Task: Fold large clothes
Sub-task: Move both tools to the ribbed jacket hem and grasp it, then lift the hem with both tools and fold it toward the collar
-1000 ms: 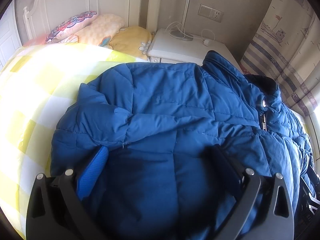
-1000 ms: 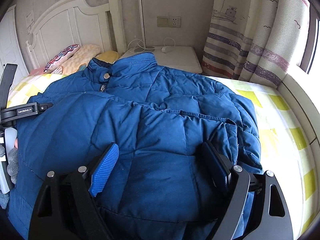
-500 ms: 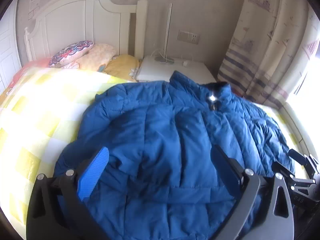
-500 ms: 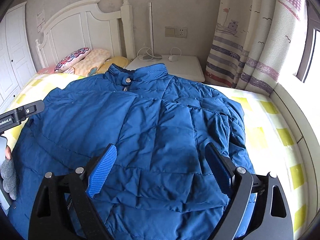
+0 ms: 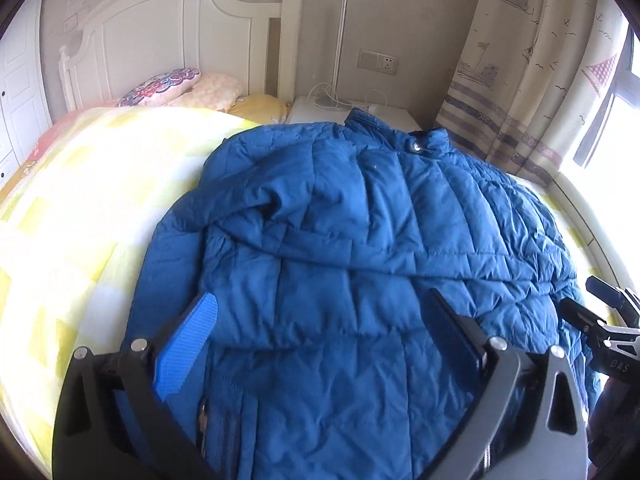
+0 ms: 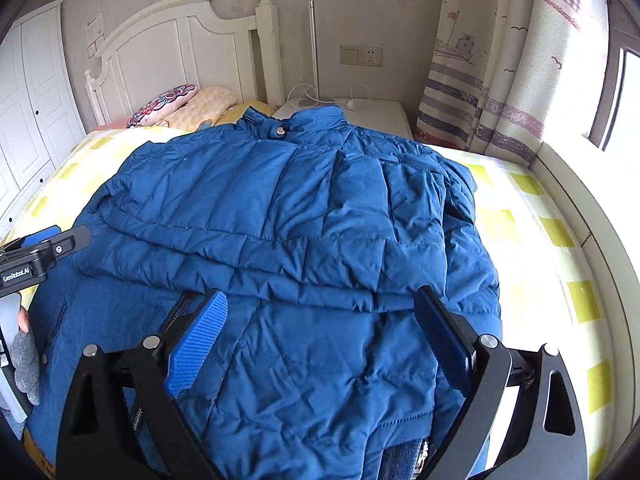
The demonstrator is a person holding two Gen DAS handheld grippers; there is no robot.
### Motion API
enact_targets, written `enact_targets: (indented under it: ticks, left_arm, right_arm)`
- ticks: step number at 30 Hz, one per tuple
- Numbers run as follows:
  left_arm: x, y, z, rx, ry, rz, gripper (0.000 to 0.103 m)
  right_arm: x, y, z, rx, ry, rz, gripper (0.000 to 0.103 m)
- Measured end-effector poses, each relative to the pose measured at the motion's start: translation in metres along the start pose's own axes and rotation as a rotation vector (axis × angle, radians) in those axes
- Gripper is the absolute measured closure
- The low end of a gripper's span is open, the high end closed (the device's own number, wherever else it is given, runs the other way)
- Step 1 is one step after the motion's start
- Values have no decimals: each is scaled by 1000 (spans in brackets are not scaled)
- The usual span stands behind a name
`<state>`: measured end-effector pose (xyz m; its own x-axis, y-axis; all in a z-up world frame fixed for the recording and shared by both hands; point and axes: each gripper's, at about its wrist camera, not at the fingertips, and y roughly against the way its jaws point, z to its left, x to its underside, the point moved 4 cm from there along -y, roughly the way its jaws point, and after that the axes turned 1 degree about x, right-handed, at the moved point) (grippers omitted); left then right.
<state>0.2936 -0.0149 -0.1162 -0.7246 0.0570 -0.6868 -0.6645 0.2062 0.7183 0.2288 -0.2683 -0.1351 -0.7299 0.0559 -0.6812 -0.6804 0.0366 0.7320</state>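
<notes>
A blue quilted puffer jacket (image 5: 360, 240) lies spread on the bed, collar toward the headboard, with both sleeves folded across its front. It also shows in the right wrist view (image 6: 300, 240). My left gripper (image 5: 320, 320) is open and empty, hovering over the jacket's lower left part. My right gripper (image 6: 320, 320) is open and empty, hovering over the jacket's lower right part. The right gripper's body shows at the right edge of the left wrist view (image 5: 608, 336). The left gripper's body shows at the left edge of the right wrist view (image 6: 36, 260).
The bed has a yellow and white checked cover (image 5: 80, 208). Pillows (image 6: 188, 106) lie by the white headboard (image 6: 180, 48). A white nightstand (image 6: 380, 116) with cables stands behind the collar. Curtains (image 6: 500, 80) and a window ledge run along the right.
Both grippers have pulled back and risen from the jacket, so more of it and the room shows. A sleeve now lies folded across the jacket's front. Both stay open.
</notes>
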Motion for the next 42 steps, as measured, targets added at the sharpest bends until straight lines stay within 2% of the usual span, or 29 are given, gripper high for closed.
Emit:
enact_targets:
  ticks: [2, 5, 7, 8, 10, 13, 15, 18, 20, 21, 25, 28, 32, 37, 42]
  left_arm:
    - [24, 7, 5, -12, -2, 15, 2]
    - [51, 1, 17, -86, -23, 59, 2]
    - [59, -13, 28, -57, 25, 155, 2]
    - [57, -12, 33, -46, 49, 164, 2]
    - [54, 4, 41, -59, 67, 124, 2]
    - [58, 44, 54, 4, 58, 41, 2]
    - [68, 76, 67, 44, 43, -36, 2]
    - [92, 128, 88, 57, 0, -174, 2]
    - [113, 159, 103, 67, -6, -251, 2]
    - [122, 169, 110, 72, 4, -263, 2]
    - [161, 184, 139, 130, 89, -227, 2]
    - [186, 173, 147, 121, 93, -167, 2]
    - [205, 161, 142, 179, 95, -120, 2]
    - [224, 152, 134, 286, 119, -67, 2]
    - [247, 142, 141, 303, 162, -15, 2]
  right_arm:
    - [17, -6, -1, 8, 1, 36, 13]
    - [33, -21, -4, 23, -11, 122, 13]
    - [31, -16, -2, 37, -13, 128, 13]
    - [33, -10, -1, 26, -20, 134, 13]
    - [35, 15, 4, -39, -28, 93, 13]
    - [51, 63, 5, -79, -6, -2, 13]
    - [70, 97, 3, -135, 8, -75, 13]
    - [108, 144, -3, -215, 26, -187, 12]
    - [136, 166, -6, -286, 29, -196, 12]
    - [149, 173, -9, -294, 8, -187, 11]
    - [203, 179, -28, -223, -94, -109, 12]
    - [231, 178, -44, -206, -201, -112, 12]
    - [257, 169, -61, -196, -258, -78, 12]
    - [276, 138, -84, -351, -375, -63, 12]
    - [283, 108, -85, -481, -410, -72, 13]
